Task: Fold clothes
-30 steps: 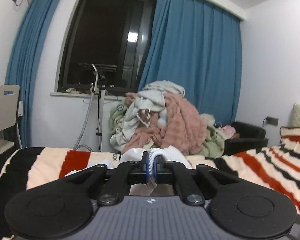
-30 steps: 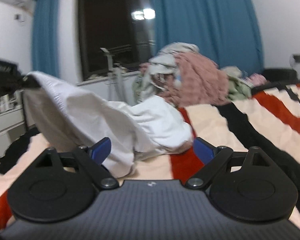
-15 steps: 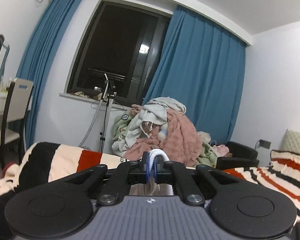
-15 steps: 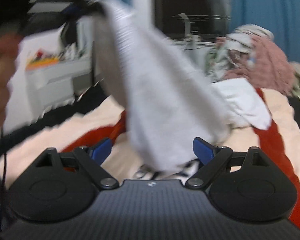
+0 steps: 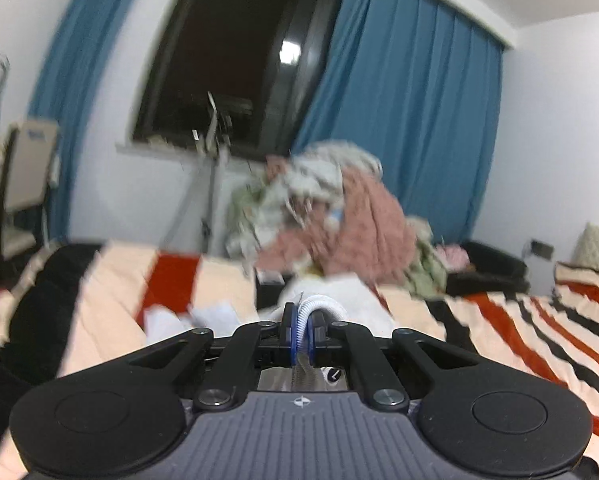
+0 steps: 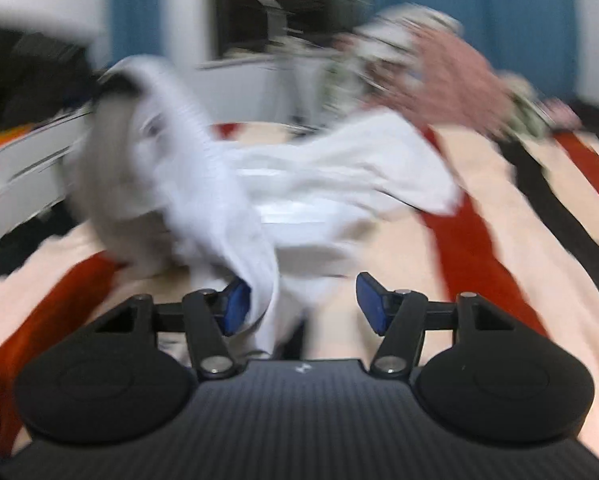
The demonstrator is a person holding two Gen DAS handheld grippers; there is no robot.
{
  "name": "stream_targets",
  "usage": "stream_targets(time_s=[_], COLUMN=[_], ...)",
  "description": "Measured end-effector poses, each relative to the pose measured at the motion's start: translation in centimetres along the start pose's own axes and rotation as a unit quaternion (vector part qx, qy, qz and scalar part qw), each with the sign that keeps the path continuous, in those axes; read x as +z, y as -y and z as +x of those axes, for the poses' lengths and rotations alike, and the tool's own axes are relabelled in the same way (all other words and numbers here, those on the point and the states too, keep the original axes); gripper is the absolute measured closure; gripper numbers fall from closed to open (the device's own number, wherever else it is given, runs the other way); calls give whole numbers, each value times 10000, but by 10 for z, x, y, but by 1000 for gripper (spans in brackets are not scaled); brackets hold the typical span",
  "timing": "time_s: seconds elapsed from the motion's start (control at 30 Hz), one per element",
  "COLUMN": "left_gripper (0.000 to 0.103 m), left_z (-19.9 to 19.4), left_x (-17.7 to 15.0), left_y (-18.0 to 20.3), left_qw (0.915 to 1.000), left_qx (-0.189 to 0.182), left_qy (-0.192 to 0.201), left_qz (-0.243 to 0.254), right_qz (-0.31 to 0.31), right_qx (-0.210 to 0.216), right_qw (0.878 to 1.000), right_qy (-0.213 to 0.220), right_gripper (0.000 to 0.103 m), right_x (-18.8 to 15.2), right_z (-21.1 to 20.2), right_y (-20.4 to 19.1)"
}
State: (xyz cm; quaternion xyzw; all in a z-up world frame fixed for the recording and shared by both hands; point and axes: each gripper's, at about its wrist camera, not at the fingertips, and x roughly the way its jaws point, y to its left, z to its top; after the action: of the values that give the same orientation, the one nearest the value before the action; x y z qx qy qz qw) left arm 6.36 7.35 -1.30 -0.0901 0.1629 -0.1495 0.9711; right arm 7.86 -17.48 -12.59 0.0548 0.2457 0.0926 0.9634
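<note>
The left gripper (image 5: 302, 330) is clenched on a ribbed edge of the white garment (image 6: 283, 176), which stretches blurred from upper left down across the striped bed (image 6: 499, 216). The right gripper (image 6: 303, 306) stands released, cloth draped between its fingers. Blue curtains (image 5: 403, 120) flank a dark window (image 5: 239, 68).

White garment (image 6: 227, 184) & clothes pile (image 5: 331, 216) motion-blurred; chair (image 5: 23, 184) cut off by left edge.
</note>
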Motion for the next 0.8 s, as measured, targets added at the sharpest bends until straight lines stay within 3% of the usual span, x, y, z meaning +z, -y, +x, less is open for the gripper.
stream_targets(time_s=[0.13,0.23,0.47,0.57,0.63,0.8], left_gripper=[98,98,98,97,97,97], left_z=[21,19,-6,-12,-12,-9], left_x=[-14,-19,-8,-3,-4,-8], left_y=[-1,1,10,14,15,22], left_qw=[9988,9976,9944,9923,9914,9888], left_qx=[-121,-337,-903,-1100,-1159,-1319], left_qy=[-463,-589,-428,-379,-412,-628], left_qz=[-83,-153,-351,-419,-443,-294], right_qz=[825,1412,1351,1626,2054,2761], right_qx=[-432,-741,-848,-776,-656,-585], right_qw=[9955,9869,9860,9810,9753,9592], right_qy=[-146,-238,477,723,482,-148], right_gripper=[43,37,37,36,30,29], right_x=[5,9,19,23,23,21], right_z=[-11,-20,-46,-52,-51,-50], right_y=[37,64,64,74,89,123])
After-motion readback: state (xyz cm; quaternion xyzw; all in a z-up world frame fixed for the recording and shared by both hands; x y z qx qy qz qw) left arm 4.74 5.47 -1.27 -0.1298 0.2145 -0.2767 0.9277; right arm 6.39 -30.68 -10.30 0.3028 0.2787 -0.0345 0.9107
